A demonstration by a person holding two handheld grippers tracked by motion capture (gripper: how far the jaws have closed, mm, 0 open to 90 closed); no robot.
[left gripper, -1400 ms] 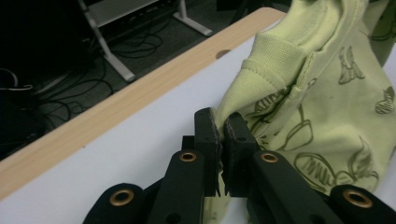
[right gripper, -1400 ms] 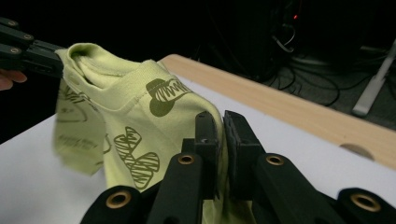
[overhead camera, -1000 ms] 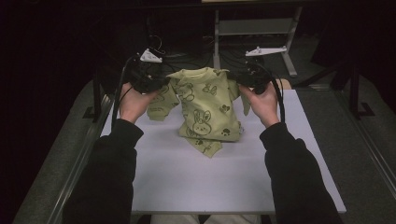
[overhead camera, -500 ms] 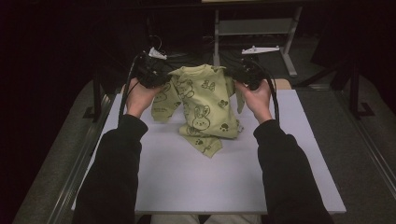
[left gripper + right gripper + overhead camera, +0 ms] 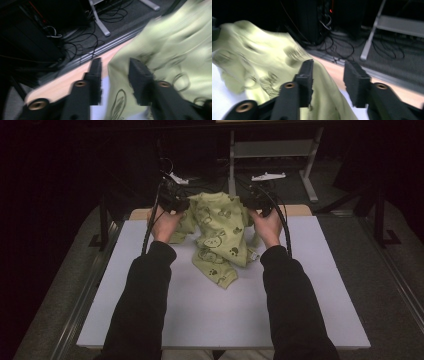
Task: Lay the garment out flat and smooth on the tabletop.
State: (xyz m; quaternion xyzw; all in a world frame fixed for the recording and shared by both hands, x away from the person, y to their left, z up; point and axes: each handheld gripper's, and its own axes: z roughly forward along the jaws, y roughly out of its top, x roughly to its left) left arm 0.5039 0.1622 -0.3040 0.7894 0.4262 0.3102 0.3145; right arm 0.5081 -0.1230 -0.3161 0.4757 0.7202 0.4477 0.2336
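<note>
A pale green child's top [image 5: 220, 240] printed with animal faces lies crumpled on the far half of the white table [image 5: 200, 320]. My left gripper [image 5: 181, 204] is at its upper left corner and my right gripper [image 5: 254, 203] at its upper right. In the left gripper view, the left gripper [image 5: 115, 62] has its jaws apart with the cloth's edge [image 5: 175, 37] loose between them. The right gripper [image 5: 329, 65] likewise stands open, the cloth [image 5: 257, 55] draped by its left jaw. Both sets of jaws have just been opening, and the pads no longer press the cloth.
A wooden strip [image 5: 300, 210] borders the table's far edge. Beyond it are floor cables [image 5: 342, 47] and a grey metal stand [image 5: 272, 150]. Metal rails run along both table sides. The person's dark sleeves cover the table's near middle.
Both hands moved away from the person and lower toward the table. The top sank from hanging to resting bunched on the surface. Both grippers' jaws opened and let go of the cloth.
</note>
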